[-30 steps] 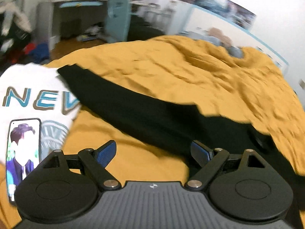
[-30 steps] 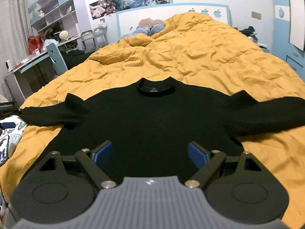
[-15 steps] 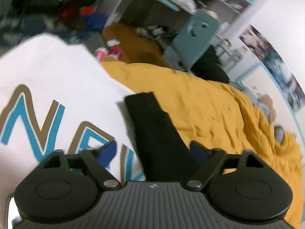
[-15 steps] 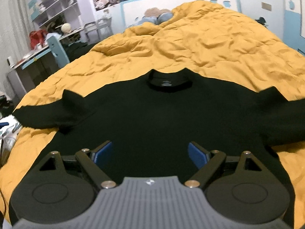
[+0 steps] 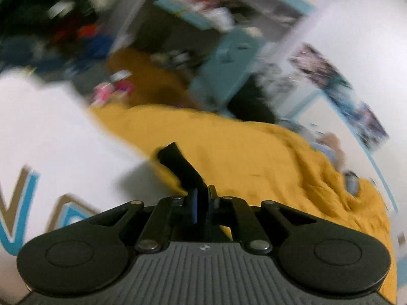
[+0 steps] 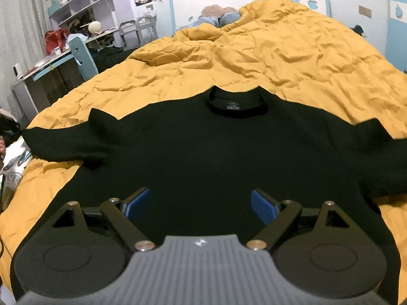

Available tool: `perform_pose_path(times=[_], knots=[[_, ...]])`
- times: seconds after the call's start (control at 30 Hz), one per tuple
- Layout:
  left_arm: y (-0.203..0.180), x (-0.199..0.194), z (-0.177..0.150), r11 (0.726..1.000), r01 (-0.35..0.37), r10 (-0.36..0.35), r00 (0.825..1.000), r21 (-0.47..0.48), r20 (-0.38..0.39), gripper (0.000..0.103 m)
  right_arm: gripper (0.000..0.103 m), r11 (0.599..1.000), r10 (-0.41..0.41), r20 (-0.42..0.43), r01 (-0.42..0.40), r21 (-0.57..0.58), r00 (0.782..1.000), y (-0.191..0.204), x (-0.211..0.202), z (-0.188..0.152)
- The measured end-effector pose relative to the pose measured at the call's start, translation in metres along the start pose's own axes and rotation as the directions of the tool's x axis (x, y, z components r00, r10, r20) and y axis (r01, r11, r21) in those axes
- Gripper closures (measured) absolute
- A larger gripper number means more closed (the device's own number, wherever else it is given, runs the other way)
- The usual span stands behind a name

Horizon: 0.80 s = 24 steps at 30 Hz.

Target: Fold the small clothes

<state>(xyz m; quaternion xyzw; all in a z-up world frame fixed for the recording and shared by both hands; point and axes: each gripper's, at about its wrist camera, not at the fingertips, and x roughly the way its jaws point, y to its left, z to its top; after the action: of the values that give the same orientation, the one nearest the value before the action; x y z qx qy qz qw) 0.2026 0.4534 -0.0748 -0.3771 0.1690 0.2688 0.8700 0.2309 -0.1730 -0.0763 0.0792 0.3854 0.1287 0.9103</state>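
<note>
Matt black cloth sweater (image 6: pixel 203 152) is lying on crumpled yellow cloth quilt (image 6: pixel 279 58); ribbed grey plastic is covering the right gripper (image 6: pixel 199 200) at lower centre.

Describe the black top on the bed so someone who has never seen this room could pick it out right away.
Start at the big bed with the rumpled mustard-yellow cover. Near its foot, in front of the right claw, the black top lies flat, round collar toward the headboard, long sleeves spread to both sides. Its neighbour, the T-shirt at the bed's left edge, is white with blue lettering; the top is plain black.
</note>
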Motion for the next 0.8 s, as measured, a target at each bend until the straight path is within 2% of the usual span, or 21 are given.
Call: perform_pose_path(times=[0.07,0.13,0.27,0.4,0.47,0.53,0.63,0.7,0.8], knots=[[-0.042,-0.023,-0.003,0.991,0.078,-0.082,0.996,0.113,0.029,0.097,0.021,1.0,-0.01,-0.005,0.01,0.015,1.0,-0.004,0.0,0.0],[-0.089,-0.047,-0.013,0.958,0.157,-0.169,0.985,0.238,0.032,0.097,0.021,0.999,-0.044,-0.013,0.045,0.029,0.999,-0.008,0.001,0.0],[-0.183,-0.092,-0.056,0.841,0.28,-0.302,0.953,0.463,-0.027,0.096,0.022,0.995,-0.085,-0.009,0.085,0.055,0.996,-0.02,-0.003,0.003],[-0.258,-0.112,-0.119,0.709,0.376,-0.359,0.92,0.597,-0.154,0.096,0.041,0.991,-0.118,0.018,0.116,0.07,0.993,-0.034,-0.011,0.008],[-0.285,-0.113,-0.158,0.642,0.408,-0.363,0.907,0.649,-0.211,0.096,0.051,0.988,-0.129,0.029,0.126,0.087,0.991,-0.043,-0.013,0.01],[-0.302,-0.104,-0.198,0.601,0.457,-0.339,0.889,0.656,-0.308,0.096,0.059,0.985,-0.133,0.032,0.128,0.117,0.991,-0.053,-0.014,0.01],[-0.316,-0.089,-0.264,0.532,0.494,-0.27,0.869,0.688,-0.415,0.096,0.064,0.979,-0.119,0.022,0.114,0.167,0.993,-0.068,-0.012,0.006],[-0.314,-0.079,-0.302,0.509,0.532,-0.23,0.841,0.676,-0.489,0.096,0.064,0.974,-0.106,0.002,0.104,0.203,0.994,-0.075,-0.007,0.0],[-0.297,-0.06,-0.335,0.534,0.57,-0.152,0.791,0.625,-0.592,0.095,0.064,0.961,-0.067,-0.025,0.071,0.268,0.997,-0.085,0.002,-0.01]])
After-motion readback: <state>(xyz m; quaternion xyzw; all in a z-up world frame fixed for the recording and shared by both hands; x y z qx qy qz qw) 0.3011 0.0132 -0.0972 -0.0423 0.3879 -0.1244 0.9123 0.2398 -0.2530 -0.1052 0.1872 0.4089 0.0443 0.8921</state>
